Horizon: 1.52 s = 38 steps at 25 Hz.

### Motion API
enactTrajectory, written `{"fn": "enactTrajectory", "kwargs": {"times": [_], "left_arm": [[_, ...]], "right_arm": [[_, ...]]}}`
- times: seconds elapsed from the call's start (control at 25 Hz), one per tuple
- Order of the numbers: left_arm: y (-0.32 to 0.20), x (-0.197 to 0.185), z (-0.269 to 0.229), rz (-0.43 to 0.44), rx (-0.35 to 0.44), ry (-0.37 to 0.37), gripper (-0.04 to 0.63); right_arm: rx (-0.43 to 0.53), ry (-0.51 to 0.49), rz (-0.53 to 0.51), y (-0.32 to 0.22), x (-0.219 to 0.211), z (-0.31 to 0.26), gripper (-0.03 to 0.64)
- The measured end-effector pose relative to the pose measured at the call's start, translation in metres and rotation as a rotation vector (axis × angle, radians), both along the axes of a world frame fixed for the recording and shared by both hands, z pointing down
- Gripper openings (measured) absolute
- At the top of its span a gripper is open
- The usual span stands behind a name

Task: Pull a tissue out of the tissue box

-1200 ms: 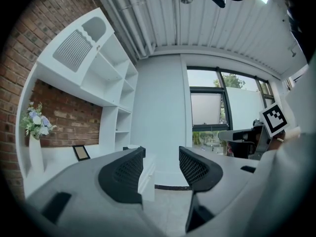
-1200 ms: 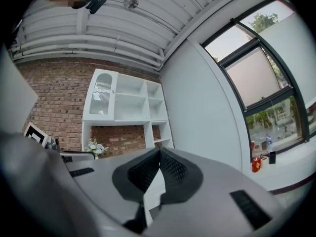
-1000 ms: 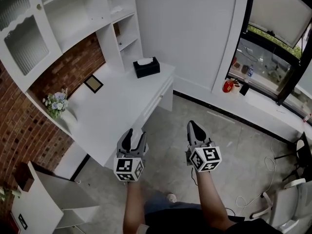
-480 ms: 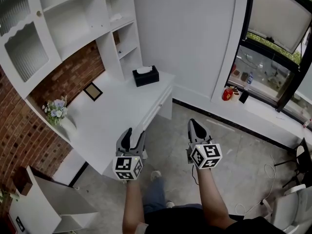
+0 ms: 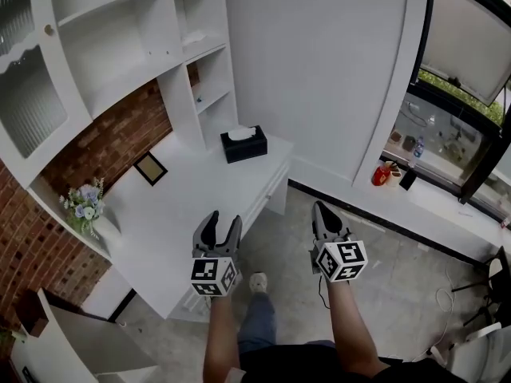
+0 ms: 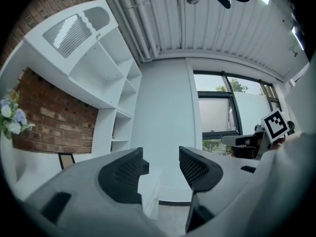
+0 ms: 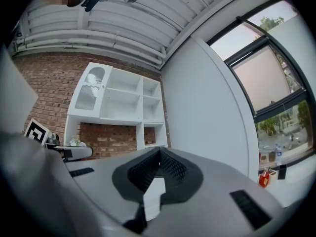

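A black tissue box (image 5: 243, 145) with a white tissue (image 5: 239, 133) sticking out of its top stands at the far end of the white desk (image 5: 184, 206), next to the shelf unit. Both grippers hang in the air in front of the desk, far short of the box. My left gripper (image 5: 221, 227) is over the desk's near edge, open with nothing between its fingers. My right gripper (image 5: 322, 212) is over the floor, shut and empty. In the left gripper view the gripper (image 6: 160, 166) points toward the far wall. In the right gripper view the gripper (image 7: 159, 155) shows its pads pressed together.
A small picture frame (image 5: 150, 167) leans against the brick wall, and a flower vase (image 5: 83, 203) stands at the desk's left. White shelves (image 5: 136, 54) rise above the desk. A red object (image 5: 382, 174) sits on the window ledge. The person's shoe (image 5: 259, 282) is on the floor.
The person has stepped toward the desk, so the tissue box sits a little lower and nearer in the head view. Both grippers keep their states and roughly their places.
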<state>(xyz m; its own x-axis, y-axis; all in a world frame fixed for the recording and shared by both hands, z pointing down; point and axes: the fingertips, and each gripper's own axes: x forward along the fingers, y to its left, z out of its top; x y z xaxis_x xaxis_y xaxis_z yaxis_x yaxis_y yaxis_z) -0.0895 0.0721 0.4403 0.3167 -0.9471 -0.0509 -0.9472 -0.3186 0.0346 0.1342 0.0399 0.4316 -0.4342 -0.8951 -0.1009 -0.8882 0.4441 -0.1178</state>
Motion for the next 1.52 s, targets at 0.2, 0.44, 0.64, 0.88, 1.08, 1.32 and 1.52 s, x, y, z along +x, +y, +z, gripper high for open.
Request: {"fn": "enactTrajectory", "kwargs": {"times": [0.2,0.44,0.64,0.88,1.08,1.32,1.52], "left_arm": [[-0.094,-0.019,0.006,-0.001,0.001,-0.010,0.199],[-0.214,-0.040,0.016,0.009,-0.035,-0.020,0.199],[-0.301,-0.053,0.022,0.027,-0.064,-0.020,0.199],[-0.366,-0.064,0.037,0.050,-0.103,-0.027,0.199],[-0.393,-0.068,0.045,0.061,-0.117,-0.041,0.199],[-0.413,-0.062,0.044,0.055,-0.127,-0.048,0.199],[-0.431,-0.059,0.043,0.043,-0.143,-0.062,0.199]], "right_arm": [[-0.010,0.001,0.005,-0.086,-0.013,0.015,-0.003],[-0.048,0.010,-0.016,-0.206,-0.048,0.027,-0.003],[-0.075,0.018,-0.019,-0.292,-0.071,0.028,-0.003],[-0.116,0.033,-0.015,-0.357,-0.089,0.036,-0.003],[-0.121,0.038,-0.022,-0.382,-0.101,0.038,-0.003],[-0.121,0.039,-0.038,-0.402,-0.100,0.036,-0.003],[-0.123,0.045,-0.067,-0.422,-0.100,0.031,-0.003]]}}
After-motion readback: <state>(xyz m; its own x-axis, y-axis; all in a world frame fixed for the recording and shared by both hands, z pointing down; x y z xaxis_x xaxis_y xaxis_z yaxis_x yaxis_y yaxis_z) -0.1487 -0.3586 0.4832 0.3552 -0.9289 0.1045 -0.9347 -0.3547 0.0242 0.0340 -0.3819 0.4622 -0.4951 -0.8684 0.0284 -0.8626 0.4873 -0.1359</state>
